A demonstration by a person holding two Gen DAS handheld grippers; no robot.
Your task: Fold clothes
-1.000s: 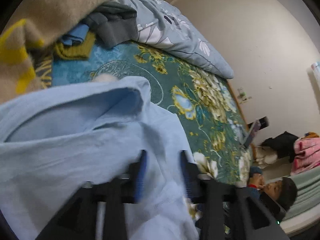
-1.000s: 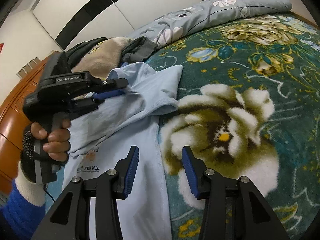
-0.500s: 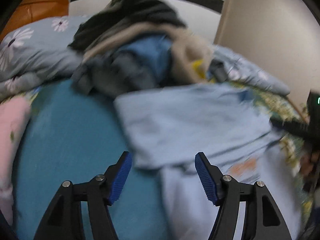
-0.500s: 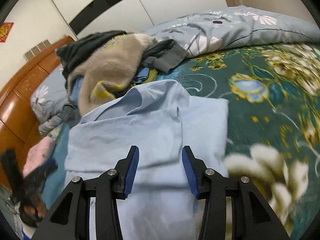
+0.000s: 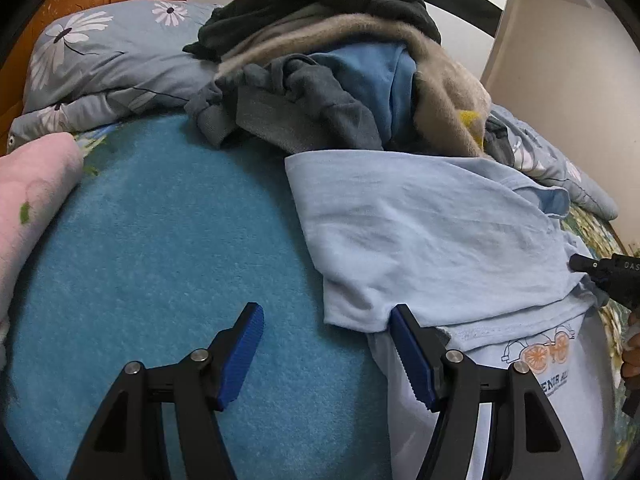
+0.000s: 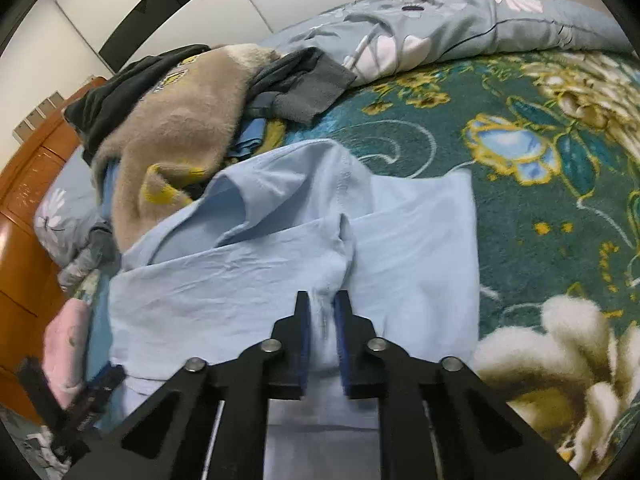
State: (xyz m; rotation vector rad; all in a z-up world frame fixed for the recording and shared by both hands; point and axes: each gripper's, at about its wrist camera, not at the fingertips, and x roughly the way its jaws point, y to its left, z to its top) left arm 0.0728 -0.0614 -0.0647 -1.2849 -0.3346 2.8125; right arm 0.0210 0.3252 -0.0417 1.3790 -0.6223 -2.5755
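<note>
A light-blue T-shirt [image 5: 420, 240] with an orange print lies partly folded on the teal bed blanket [image 5: 160, 240]. My left gripper [image 5: 325, 312] is open at the shirt's near left corner. Its right finger [image 5: 408, 352] touches the fabric edge, and nothing is pinched between the pads. In the right wrist view the same T-shirt [image 6: 240, 280] fills the middle. My right gripper [image 6: 322, 298] is closing, with a raised fold of the shirt squeezed between its pads. The right gripper's tip [image 5: 608, 276] shows at the left view's right edge.
A pile of loose clothes [image 6: 168, 120], tan, dark grey and blue, lies behind the shirt. A grey floral quilt [image 6: 460, 20] runs along the back, with a wooden headboard [image 6: 24, 200] at the left. A pink blanket [image 5: 28, 200] lies left of the teal patch.
My left gripper let the shirt go, swung round to its left corner and widened. My right gripper moved onto the shirt and closed on a fold.
</note>
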